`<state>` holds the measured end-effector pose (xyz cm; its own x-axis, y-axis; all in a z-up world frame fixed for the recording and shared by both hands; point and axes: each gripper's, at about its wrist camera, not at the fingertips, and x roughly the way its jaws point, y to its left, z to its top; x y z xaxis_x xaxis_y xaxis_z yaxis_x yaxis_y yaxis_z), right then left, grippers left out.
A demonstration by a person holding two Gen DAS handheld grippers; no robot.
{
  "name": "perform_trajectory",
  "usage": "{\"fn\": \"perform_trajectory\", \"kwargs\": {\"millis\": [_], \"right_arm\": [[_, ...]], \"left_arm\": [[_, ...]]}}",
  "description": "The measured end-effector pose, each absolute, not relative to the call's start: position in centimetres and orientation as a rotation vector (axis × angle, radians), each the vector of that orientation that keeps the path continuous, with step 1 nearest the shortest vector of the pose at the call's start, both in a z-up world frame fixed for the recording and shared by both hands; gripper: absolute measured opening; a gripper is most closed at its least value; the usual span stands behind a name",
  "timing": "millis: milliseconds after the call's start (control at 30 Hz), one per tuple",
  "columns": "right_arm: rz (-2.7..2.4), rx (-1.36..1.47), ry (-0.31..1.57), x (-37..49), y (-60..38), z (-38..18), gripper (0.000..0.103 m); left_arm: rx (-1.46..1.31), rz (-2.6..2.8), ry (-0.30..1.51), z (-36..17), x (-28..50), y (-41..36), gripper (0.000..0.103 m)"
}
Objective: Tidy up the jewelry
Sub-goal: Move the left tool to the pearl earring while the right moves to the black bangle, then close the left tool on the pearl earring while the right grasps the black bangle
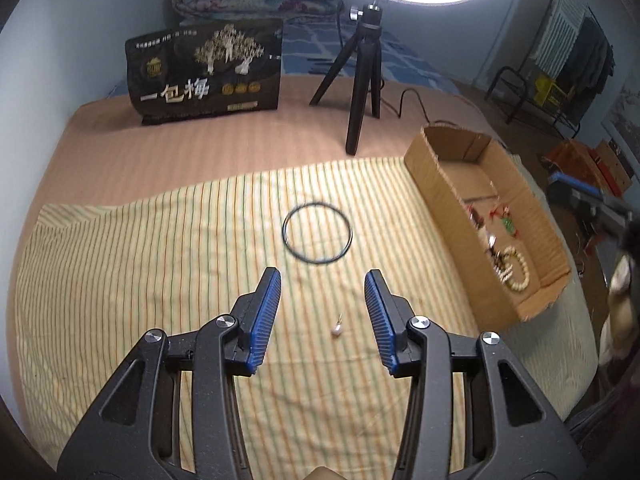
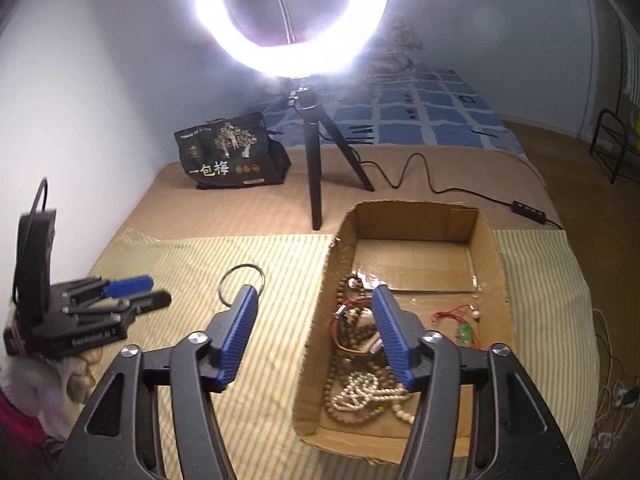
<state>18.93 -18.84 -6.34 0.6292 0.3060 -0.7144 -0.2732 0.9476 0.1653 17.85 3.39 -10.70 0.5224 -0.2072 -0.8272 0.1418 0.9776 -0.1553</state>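
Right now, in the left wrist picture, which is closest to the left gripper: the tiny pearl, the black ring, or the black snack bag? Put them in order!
1. Tiny pearl: on the striped cloth, between the left gripper's open fingers.
2. Black ring: just ahead, mid-cloth.
3. Black snack bag: far back, left.

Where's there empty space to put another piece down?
The far end of the box floor is bare; its near end is heaped with beads. The striped cloth is free left of the black ring and pearl.

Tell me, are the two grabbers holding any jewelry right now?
No. The left gripper and right gripper are both open, with nothing between the blue fingers.
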Motion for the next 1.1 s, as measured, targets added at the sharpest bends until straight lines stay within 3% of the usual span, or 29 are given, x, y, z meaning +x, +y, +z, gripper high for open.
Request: {"fn": "perform_trajectory", "kwargs": {"millis": [600, 733, 1100], "right_arm": [[0.375, 0.062, 0.886, 21.2, -15.5, -8.5, 0.061], [0.370, 0.084, 0.891, 21.5, -15.9, -8.6, 0.061], [0.372, 0.097, 0.899, 21.8, -15.8, -8.9, 0.061]], "left_arm": [[0.060, -0.286, 1.113, -17.0, 16.9, -0.1, 0.044], [0.087, -0.286, 1.134, -18.0, 17.2, -0.6, 0.030], [0.071, -0.277, 1.133, -18.9, 17.8, -0.4, 0.018]]}}
